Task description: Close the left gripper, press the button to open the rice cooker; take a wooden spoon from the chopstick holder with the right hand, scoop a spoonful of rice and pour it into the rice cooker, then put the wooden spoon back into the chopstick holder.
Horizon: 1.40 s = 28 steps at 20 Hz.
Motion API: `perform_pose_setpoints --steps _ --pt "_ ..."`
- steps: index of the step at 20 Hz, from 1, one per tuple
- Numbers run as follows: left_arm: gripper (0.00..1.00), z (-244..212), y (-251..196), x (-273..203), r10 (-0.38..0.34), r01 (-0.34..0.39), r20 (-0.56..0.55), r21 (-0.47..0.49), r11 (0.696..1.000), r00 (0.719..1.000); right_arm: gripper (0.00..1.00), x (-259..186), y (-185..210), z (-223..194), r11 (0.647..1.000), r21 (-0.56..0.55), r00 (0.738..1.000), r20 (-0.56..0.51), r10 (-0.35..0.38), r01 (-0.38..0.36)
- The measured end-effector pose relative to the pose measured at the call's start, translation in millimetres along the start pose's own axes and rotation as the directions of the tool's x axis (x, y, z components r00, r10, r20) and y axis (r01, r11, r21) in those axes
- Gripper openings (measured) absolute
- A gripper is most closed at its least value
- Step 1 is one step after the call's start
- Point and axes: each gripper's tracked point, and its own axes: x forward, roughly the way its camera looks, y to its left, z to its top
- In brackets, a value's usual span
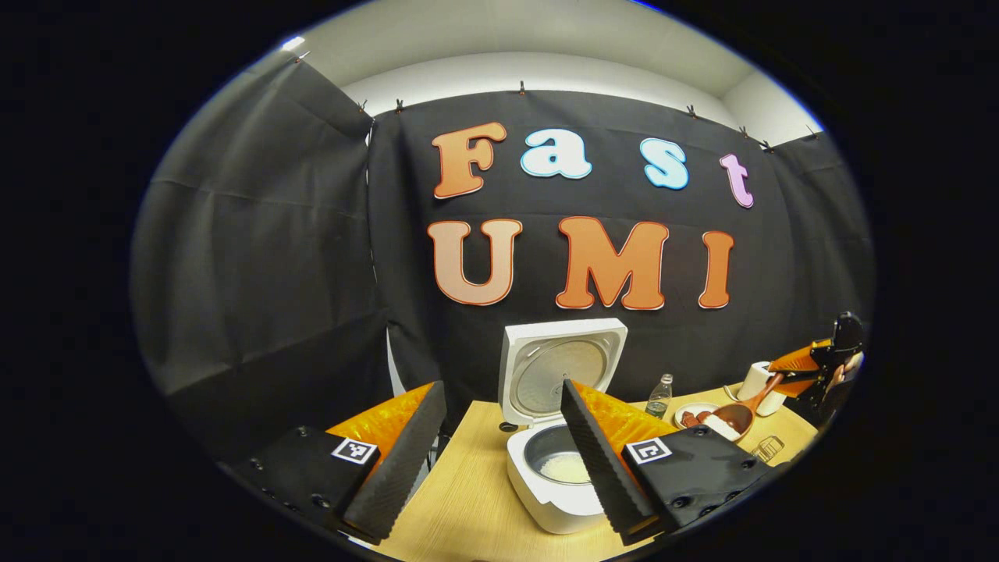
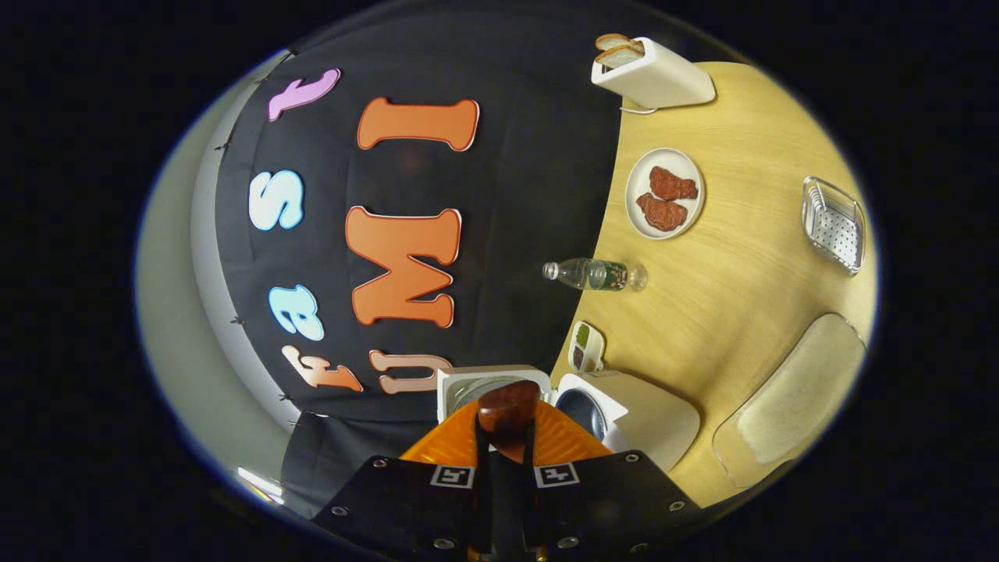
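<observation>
On the wooden table (image 1: 468, 499) in the left gripper view, the white rice cooker (image 1: 550, 476) stands with its lid (image 1: 558, 375) swung up and back, and a small heap of white rice (image 1: 566, 468) lies in the bottom of its dark inner pot. The left gripper (image 1: 503, 460) hangs in front of it with its two fingers spread wide apart, holding nothing, the right-hand finger crossing in front of the cooker's edge. Farther off to the right, the right gripper (image 1: 819, 367) holds the wooden spoon (image 1: 737, 414) by its handle, the bowl of the spoon tilted down toward a plate (image 1: 691, 410) and carrying what looks like white rice. A water bottle (image 1: 659, 396) stands between the cooker and that plate, and a white chopstick holder (image 1: 755, 382) sits just behind the spoon. In the right gripper view, which is rolled sideways, the right gripper's fingers are pressed together on the spoon's handle, with the spoon's rounded back showing just past the tips, above the open cooker. Also on the table are a toaster (image 2: 655, 78) with bread, the plate with two reddish pieces of food, a wire basket (image 2: 833, 225) and a pale mat (image 2: 788, 398).
</observation>
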Motion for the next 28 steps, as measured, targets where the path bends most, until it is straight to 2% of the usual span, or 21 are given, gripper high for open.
perform_pose_setpoints --steps 7,8,9,13,18,28 --pt "1.00 1.3 2.7 -0.2 -0.009 0.009 0.015 -0.011 1.000 1.000 0.14 62.9 22.3 -18.5 1.000 -0.011 1.000 0.004 0.013 -0.013" --pt "1.00 0.8 3.0 -0.5 -0.009 0.009 0.015 -0.002 1.000 1.000 0.09 70.0 24.4 -21.2 1.000 -0.018 1.000 0.008 0.014 -0.014" --pt "1.00 1.4 3.4 -0.8 -0.008 0.008 0.015 0.005 1.000 1.000 0.14 78.2 27.3 -24.1 1.000 -0.023 1.000 0.011 0.019 -0.018" --pt "1.00 -1.5 10.3 0.8 -0.008 0.008 0.010 -0.002 1.000 1.000 0.14 108.6 37.9 -38.7 0.998 -0.039 0.999 0.018 0.046 -0.045" --pt "1.00 -1.6 16.7 -0.7 -0.019 0.019 -0.003 -0.029 0.999 1.000 0.14 134.1 30.2 -46.0 0.978 -0.208 0.997 0.073 0.005 0.010" --pt "1.00 -1.3 28.8 0.2 -0.004 0.004 0.000 -0.014 1.000 1.000 0.14 141.3 44.2 -56.5 0.900 -0.435 0.994 0.106 0.026 0.023"
